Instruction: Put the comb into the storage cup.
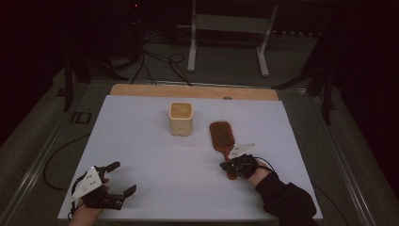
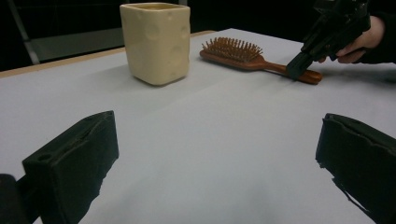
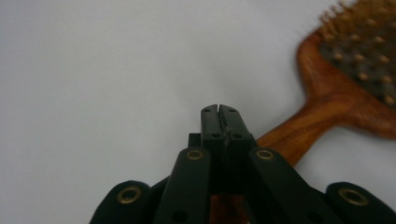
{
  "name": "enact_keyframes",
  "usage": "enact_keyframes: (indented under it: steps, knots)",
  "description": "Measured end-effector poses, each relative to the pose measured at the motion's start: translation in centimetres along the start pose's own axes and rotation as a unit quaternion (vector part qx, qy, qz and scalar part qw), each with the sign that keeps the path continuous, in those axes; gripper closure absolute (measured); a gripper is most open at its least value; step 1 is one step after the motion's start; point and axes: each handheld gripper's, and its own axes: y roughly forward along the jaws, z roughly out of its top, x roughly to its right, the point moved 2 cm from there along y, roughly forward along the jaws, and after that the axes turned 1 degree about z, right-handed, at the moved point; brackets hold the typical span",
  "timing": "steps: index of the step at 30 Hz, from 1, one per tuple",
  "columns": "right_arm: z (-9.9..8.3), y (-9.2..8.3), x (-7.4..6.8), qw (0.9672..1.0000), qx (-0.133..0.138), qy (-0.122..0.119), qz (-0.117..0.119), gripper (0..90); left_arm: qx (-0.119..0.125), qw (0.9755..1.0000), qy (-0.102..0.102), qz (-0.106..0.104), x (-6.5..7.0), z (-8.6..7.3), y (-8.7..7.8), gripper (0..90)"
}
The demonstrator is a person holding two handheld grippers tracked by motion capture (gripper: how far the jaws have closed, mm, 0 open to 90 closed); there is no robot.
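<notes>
Brush not yet picked up

Our right gripper (image 1: pixel 227 166) hovers clenched over the handle of the hairbrush (image 1: pixel 223 137), which lies flat right of the surface's centre beside the cream cup (image 1: pixel 181 118); we judge grasping and lifting remain. Our left gripper (image 1: pixel 123 178) rests released near the front left corner.

We look along the right tool (image 3: pixel 218 109), whose two black jaws rise from the bottom edge and meet pad against pad, with nothing between them. Brass-ringed pivots mark its linkage arms. Beneath and behind the jaws lies a wooden hairbrush (image 3: pixel 336 100): its handle runs from under the linkage up toward the right, widening into the bristled head at the upper right corner. The brush rests on the pale grey desk (image 3: pixel 102 79).
</notes>
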Motion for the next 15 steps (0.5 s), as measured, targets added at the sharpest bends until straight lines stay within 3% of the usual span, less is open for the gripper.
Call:
enact_keyframes:
  steps: [15]
  knots:
    - [-2.0,-1.6,1.6,0.9992,0.007,0.035,-0.017,90.0,-0.002,1.0,0.0,0.0,0.0,0.0,0.0,0.0]
